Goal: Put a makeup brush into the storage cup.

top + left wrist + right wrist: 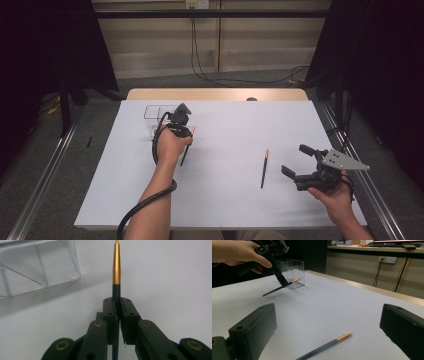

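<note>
One pen (116,270) in closed left tongs (118,305), gold tip toward box (37,267); right tongs (300,161) open.

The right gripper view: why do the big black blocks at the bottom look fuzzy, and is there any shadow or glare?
Right gripper view: the tool sits too close to the lens, so it blurs; the pen stays sharper. Left gripper view: the clear box catches bright glints, and a soft shadow lies beneath it.

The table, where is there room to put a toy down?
Room lies mid-table, between the held pen and the lying pen, and along the near edge. It is crowded by the clear box around the left gripper.
</note>
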`<state>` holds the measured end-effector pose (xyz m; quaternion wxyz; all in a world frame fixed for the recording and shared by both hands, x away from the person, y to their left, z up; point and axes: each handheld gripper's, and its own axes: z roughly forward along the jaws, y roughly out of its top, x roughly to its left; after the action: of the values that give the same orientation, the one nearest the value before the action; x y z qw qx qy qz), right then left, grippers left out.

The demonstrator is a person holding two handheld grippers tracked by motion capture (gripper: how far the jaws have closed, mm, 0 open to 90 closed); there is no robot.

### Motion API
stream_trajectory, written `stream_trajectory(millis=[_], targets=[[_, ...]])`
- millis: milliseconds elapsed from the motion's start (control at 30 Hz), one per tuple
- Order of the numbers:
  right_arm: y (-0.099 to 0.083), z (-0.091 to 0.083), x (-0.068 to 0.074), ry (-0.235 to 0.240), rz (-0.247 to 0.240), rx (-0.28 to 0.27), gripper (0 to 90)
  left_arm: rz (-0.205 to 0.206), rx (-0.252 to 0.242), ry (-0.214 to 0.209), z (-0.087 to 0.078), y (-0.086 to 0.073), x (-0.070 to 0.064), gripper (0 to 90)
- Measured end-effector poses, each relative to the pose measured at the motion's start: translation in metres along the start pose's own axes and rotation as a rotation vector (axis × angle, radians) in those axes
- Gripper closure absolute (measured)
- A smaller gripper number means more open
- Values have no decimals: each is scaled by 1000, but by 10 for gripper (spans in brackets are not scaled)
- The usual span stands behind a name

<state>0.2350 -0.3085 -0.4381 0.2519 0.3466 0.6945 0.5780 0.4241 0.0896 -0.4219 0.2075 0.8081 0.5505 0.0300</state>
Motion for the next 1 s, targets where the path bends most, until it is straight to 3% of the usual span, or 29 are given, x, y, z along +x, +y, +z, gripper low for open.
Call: stream_trajectory(millis=[667, 767, 1000], targets=[[1, -2, -1, -6, 0, -5, 3, 32, -262, -23, -16, 2, -3, 837], [1, -2, -1, -10, 6, -4, 3, 12, -290, -46, -18, 2, -2, 837], [1, -2, -1, -8, -2, -6, 3, 15, -373, -35, -22, 0, 0, 837]])
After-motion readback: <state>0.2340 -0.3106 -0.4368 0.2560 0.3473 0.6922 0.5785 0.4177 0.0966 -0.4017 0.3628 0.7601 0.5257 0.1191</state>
